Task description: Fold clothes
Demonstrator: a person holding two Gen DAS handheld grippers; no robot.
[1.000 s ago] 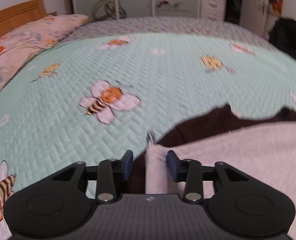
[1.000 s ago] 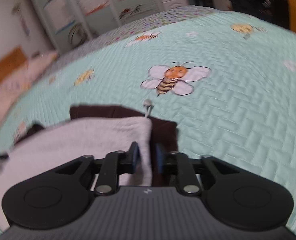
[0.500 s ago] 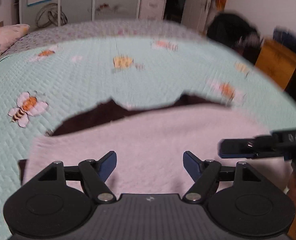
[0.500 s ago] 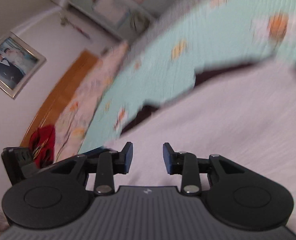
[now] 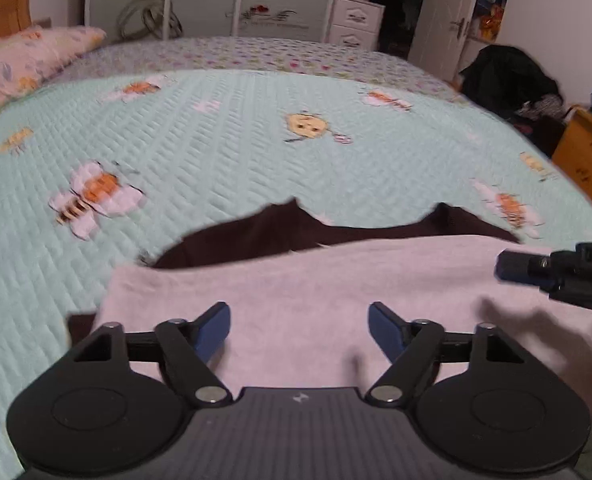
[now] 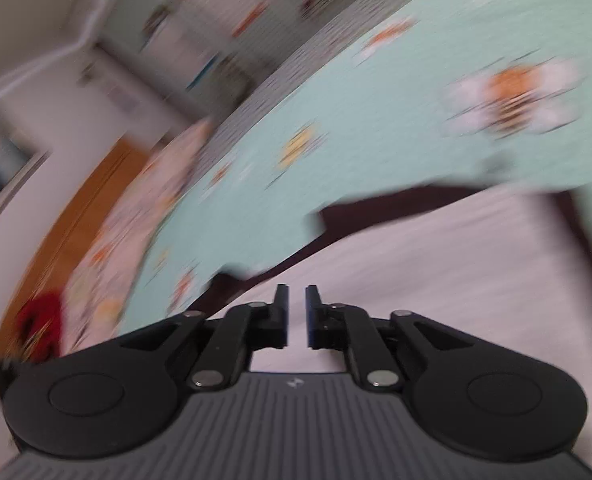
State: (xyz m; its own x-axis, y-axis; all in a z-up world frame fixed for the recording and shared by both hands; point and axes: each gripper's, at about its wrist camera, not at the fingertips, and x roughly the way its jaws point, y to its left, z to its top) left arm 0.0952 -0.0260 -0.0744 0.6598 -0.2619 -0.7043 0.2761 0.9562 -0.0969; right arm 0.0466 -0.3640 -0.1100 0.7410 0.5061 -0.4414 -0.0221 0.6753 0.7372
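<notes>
Left tool [image 5: 299, 330] — spread wide, holding nothing, hanging just above the pale pink inner face of the garment [image 5: 316, 292]. Right tool [image 6: 297, 316] — pads nearly together with a narrow gap showing; nothing visible between them, though that view is heavily motion-blurred, so I can't rule out a thin bit of cloth. In the left view the right tool's tip pokes in from the right, over the garment's right end.

Garment: a partly folded piece, pink fleece side up with the dark brown outer layer [image 5: 280, 232] sticking out past its far edge, towards the middle of the bed. It lies at the near edge of the bed [image 5: 224, 128], on the mint bee-print quilt, away from the pillow [image 5: 28, 60] corner.

Key relation: the garment's long axis runs left-right across the near edge, directly under and in front of both tools. Left tool sits nearer the left half, with the left free edge [image 5: 112, 300] down and to its left; right tool covers the right end. The brown strip at the far side lies straight ahead of both.

Judgement: one fold looks laid, next is likely a crosswise fold end over end. Left tool is nearer the left edge and already open, so it's the natural one to pinch there. Risk — fleece is thick and limp, so a shallow pinch may grab only the top layer.
</notes>
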